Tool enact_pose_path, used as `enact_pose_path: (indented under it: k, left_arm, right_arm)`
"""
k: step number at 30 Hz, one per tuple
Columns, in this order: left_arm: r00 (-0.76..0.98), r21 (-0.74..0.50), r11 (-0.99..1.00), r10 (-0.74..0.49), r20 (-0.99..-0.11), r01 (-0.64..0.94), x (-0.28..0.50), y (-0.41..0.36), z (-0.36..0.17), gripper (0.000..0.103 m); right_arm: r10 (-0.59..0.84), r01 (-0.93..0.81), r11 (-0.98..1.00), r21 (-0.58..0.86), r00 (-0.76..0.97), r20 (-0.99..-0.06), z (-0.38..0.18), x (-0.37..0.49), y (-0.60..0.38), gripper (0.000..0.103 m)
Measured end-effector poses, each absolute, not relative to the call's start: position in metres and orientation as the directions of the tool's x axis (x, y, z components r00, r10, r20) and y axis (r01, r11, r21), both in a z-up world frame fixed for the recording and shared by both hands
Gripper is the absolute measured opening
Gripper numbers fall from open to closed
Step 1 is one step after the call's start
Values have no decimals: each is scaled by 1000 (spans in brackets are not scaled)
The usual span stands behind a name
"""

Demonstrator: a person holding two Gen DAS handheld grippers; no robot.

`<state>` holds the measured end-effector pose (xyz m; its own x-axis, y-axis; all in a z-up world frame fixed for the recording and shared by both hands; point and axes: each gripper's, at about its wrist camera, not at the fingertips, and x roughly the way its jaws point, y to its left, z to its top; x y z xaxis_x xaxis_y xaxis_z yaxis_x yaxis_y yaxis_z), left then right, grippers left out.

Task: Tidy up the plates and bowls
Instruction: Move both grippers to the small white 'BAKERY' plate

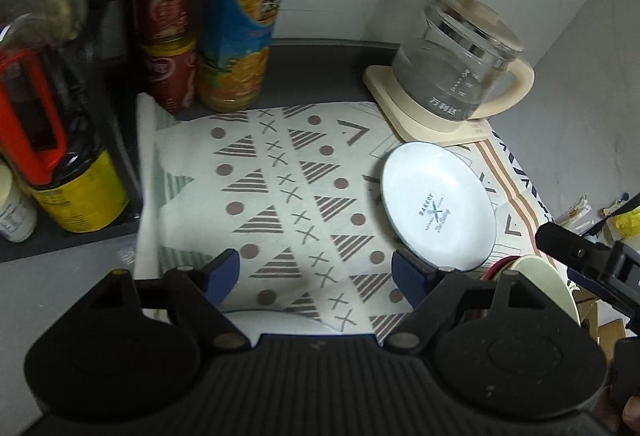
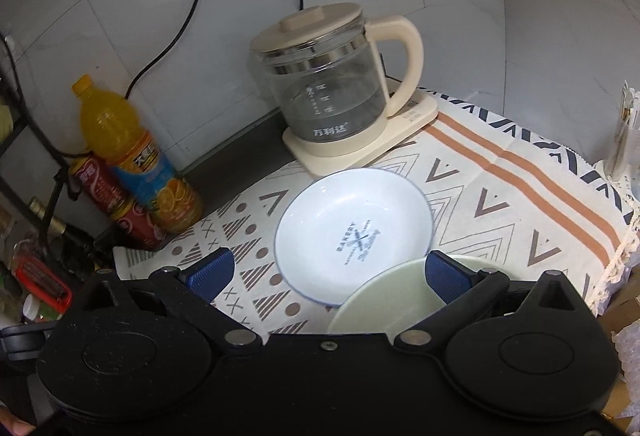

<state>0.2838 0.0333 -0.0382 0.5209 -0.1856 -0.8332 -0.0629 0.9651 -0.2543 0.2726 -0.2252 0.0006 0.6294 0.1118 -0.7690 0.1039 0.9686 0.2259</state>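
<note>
A white plate with a dark rim and a "BAKERY" print (image 1: 436,203) lies on the patterned cloth; it also shows in the right wrist view (image 2: 352,232). A pale green bowl (image 2: 392,296) sits just in front of it, overlapping its near edge, and shows at the right in the left wrist view (image 1: 544,284). My left gripper (image 1: 316,276) is open and empty over the cloth, left of the plate. My right gripper (image 2: 328,272) is open, its right finger over the green bowl's rim. The right gripper's body shows at the far right in the left wrist view (image 1: 592,256).
A glass kettle on a cream base (image 1: 452,75) (image 2: 332,95) stands behind the plate. An orange juice bottle (image 1: 244,15) (image 2: 132,155) and red cans (image 1: 168,31) stand at the back left. A dark sauce bottle with a red handle (image 1: 52,147) is at far left. The cloth's fringed edge (image 2: 616,252) hangs right.
</note>
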Motion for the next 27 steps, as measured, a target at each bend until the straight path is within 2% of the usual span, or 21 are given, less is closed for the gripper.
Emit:
enact_pose_path:
  k: [9, 16, 27]
  left_arm:
    - [472, -258, 964, -199, -859, -63, 308, -3, -51, 81]
    - [441, -257, 959, -180, -879, -120, 325, -34, -63, 81]
    - [412, -247, 945, -141, -900, -216, 357, -64, -92, 78]
  right_arm:
    - [140, 85, 970, 228, 571, -809, -9, 309, -258, 102]
    - [191, 6, 974, 225, 504, -842, -23, 339, -280, 102]
    - [255, -69, 967, 247, 354, -900, -60, 392, -303, 86]
